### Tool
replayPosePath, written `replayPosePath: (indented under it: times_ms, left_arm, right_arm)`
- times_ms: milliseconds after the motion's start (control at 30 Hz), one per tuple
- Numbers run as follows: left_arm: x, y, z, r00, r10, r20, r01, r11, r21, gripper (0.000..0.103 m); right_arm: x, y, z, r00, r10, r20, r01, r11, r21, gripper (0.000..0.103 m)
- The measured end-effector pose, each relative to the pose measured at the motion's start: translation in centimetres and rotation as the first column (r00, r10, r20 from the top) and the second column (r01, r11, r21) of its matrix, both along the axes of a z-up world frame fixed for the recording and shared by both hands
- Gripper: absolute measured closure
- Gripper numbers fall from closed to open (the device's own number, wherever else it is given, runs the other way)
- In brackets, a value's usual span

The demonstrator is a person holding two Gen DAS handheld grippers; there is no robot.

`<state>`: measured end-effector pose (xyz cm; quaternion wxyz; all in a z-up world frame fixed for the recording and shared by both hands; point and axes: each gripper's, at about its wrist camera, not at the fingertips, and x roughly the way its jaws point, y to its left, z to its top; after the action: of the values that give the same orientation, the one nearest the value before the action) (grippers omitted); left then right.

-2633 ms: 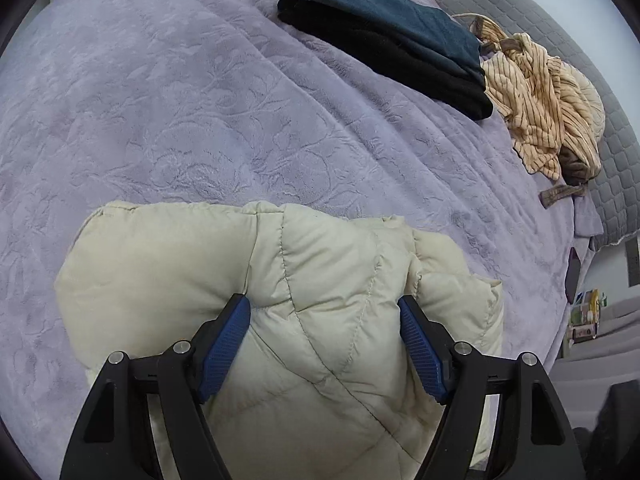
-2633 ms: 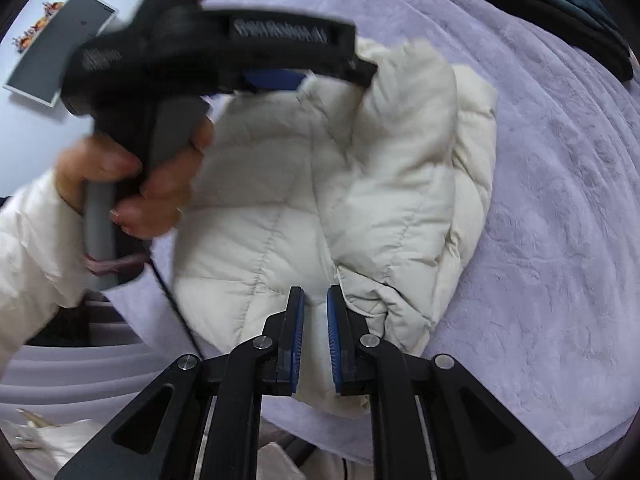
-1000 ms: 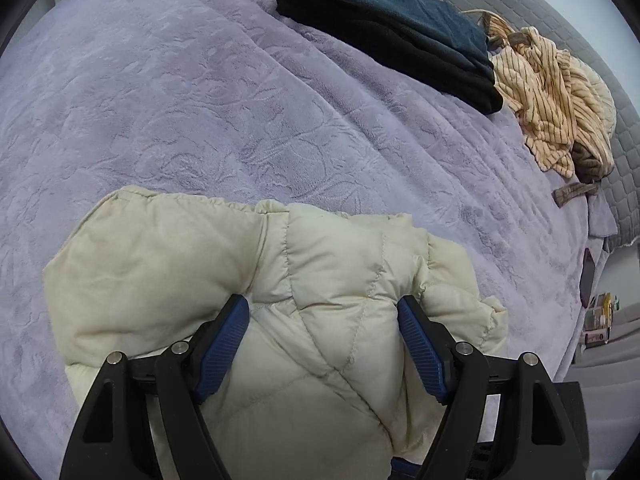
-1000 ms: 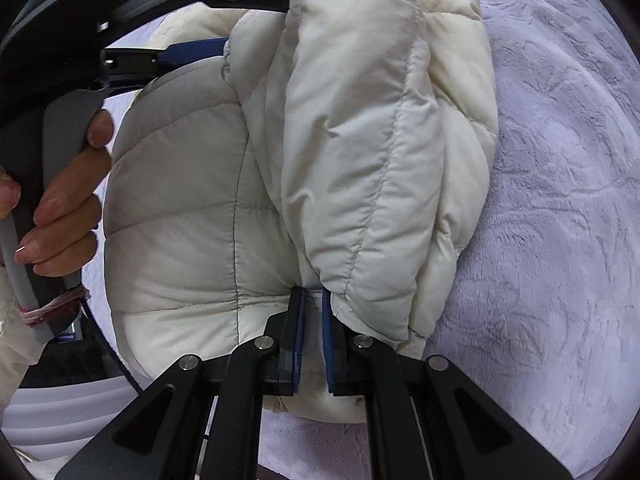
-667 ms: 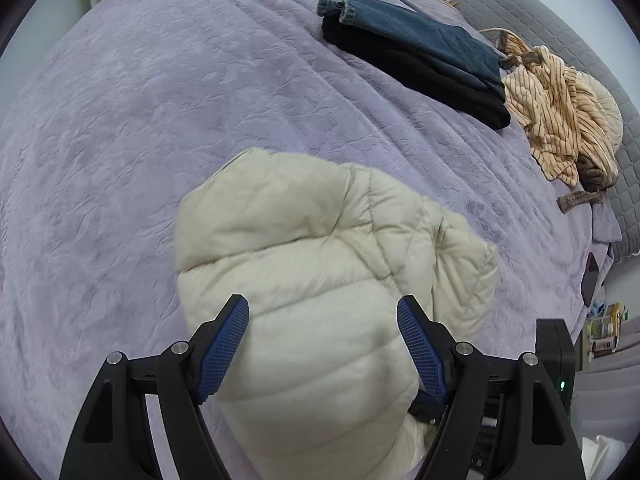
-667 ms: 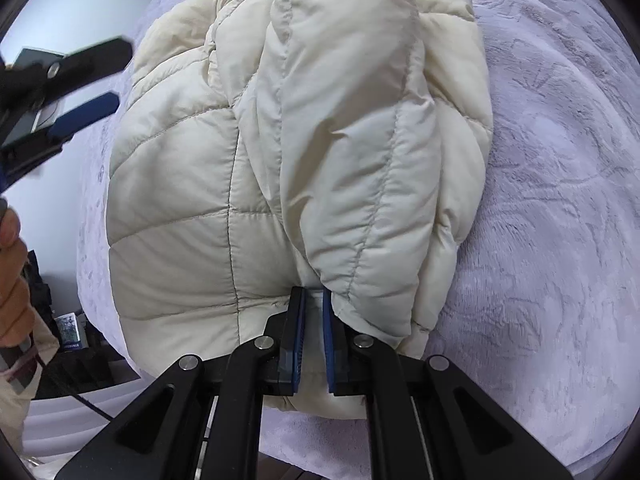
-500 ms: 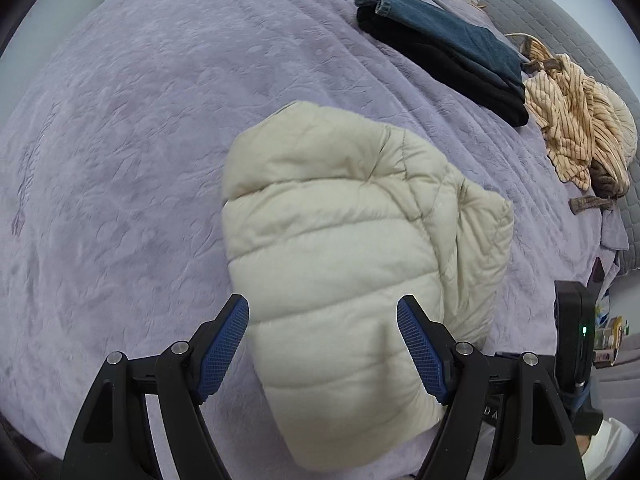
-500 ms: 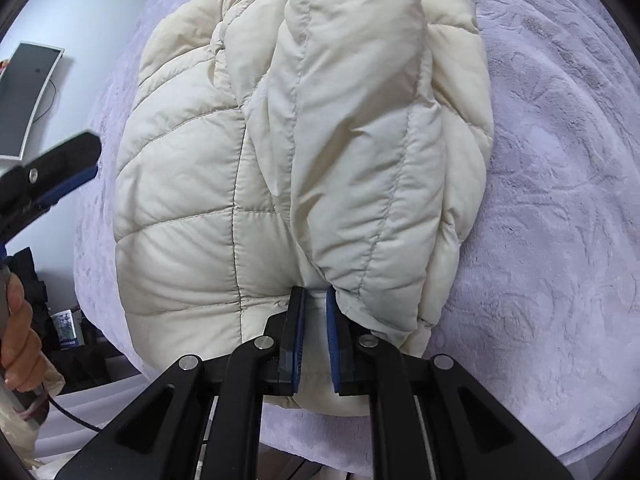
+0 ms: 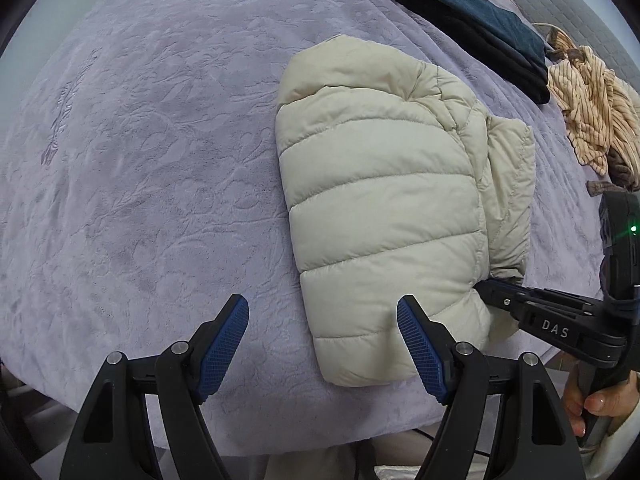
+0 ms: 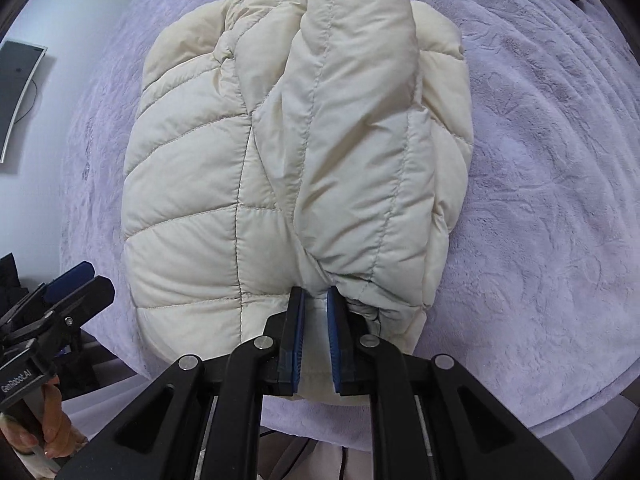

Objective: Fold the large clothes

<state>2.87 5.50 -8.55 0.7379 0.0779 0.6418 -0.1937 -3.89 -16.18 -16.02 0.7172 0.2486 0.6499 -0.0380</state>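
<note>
The left gripper (image 9: pixel 322 340) was wide open and held nothing; it had pulled back off the puffy cream jacket (image 9: pixel 384 208), which now lay folded just ahead on the purple blanket (image 9: pixel 140 140). The right gripper (image 10: pixel 316 336) had just loosened a little, the jacket's hem between its pads.

A cream quilted puffer jacket (image 9: pixel 384 200) is lying folded into a thick, puffy bundle near the front edge of a lilac embossed bedspread (image 9: pixel 152 152). One padded sleeve (image 10: pixel 352 152) is resting lengthwise across its top, and the stitched panels are bulging outward.
</note>
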Motion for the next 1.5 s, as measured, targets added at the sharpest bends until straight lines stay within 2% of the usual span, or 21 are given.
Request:
replayPosePath:
  times_ms: [133, 167, 200, 233, 267, 433, 500, 567, 633, 833, 900, 1033, 1200, 1500]
  left_arm:
    - [-0.3, 0.9, 0.2, 1.0, 0.014, -0.004, -0.014, 1.0, -0.007, 0.025]
    - [-0.4, 1.1, 0.3, 1.0, 0.013, -0.009, -0.013, 1.0, -0.009, 0.025]
    - [-0.5, 1.1, 0.4, 1.0, 0.01, -0.01, -0.01, 1.0, -0.01, 0.025]
    - [-0.6, 1.3, 0.6, 1.0, 0.008, -0.008, -0.008, 1.0, -0.007, 0.01]
    - [-0.6, 1.2, 0.8, 1.0, 0.007, -0.003, -0.007, 1.0, -0.007, 0.0]
    - [-0.9, 1.6, 1.7, 1.0, 0.016, 0.012, -0.016, 1.0, 0.006, 0.0]
    - [-1.0, 1.5, 2.5, 0.999, 0.026, 0.033, -0.027, 0.999, 0.021, 0.0]
    - [-1.1, 1.7, 3.5, 0.997, 0.043, 0.057, -0.044, 0.999, 0.027, 0.0]
    - [-1.3, 1.8, 4.4, 0.995, 0.064, 0.078, -0.067, 0.997, 0.031, 0.0]
    - [-2.6, 1.1, 6.9, 0.988, 0.076, 0.137, -0.084, 0.995, 0.053, 0.0]
    - [-3.1, 1.0, 7.7, 0.984, 0.097, 0.148, -0.104, 0.994, 0.041, 0.0]
    - [-4.2, 0.6, 9.0, 0.975, 0.119, 0.19, -0.133, 0.989, 0.064, 0.0]
    - [-5.0, 0.4, 10.0, 0.972, 0.144, 0.186, -0.156, 0.986, 0.051, 0.0]
    - [-5.4, -0.2, 11.1, 0.967, 0.152, 0.205, -0.168, 0.984, 0.061, 0.0]
  right_arm:
    - [0.0, 0.4, 1.6, 1.0, -0.021, 0.009, 0.021, 0.999, -0.031, 0.088]
    - [-0.1, 0.2, 2.0, 1.0, -0.027, 0.012, 0.028, 0.999, -0.036, 0.077]
    - [-0.1, 0.3, 2.6, 0.999, -0.034, 0.019, 0.035, 0.999, -0.039, 0.058]
    - [-0.3, 0.8, 3.2, 0.999, -0.039, 0.029, 0.041, 0.998, -0.044, 0.048]
    - [-0.3, 1.0, 3.9, 0.998, -0.039, 0.041, 0.041, 0.998, -0.054, 0.036]
    - [0.3, 2.0, 6.6, 0.999, 0.0, 0.054, 0.006, 0.994, -0.108, 0.034]
    - [-0.1, 2.5, 7.3, 0.998, 0.001, 0.059, 0.006, 0.992, -0.125, 0.023]
    - [0.0, 2.2, 8.1, 0.998, -0.001, 0.059, 0.009, 0.99, -0.142, 0.022]
    - [-0.3, 2.0, 8.9, 0.998, 0.009, 0.06, 0.001, 0.985, -0.172, 0.016]
    - [-1.6, 1.4, 12.4, 0.989, -0.003, 0.149, 0.043, 0.963, -0.268, 0.015]
    - [-1.7, 1.1, 13.3, 0.986, -0.011, 0.165, 0.06, 0.954, -0.294, 0.015]
    - [-2.3, 1.1, 14.9, 0.984, -0.017, 0.176, 0.076, 0.94, -0.333, 0.015]
    - [-3.2, 1.4, 15.9, 0.987, -0.017, 0.158, 0.07, 0.938, -0.339, 0.015]
    - [-3.6, 1.8, 17.7, 0.979, 0.008, 0.202, 0.073, 0.916, -0.394, 0.015]
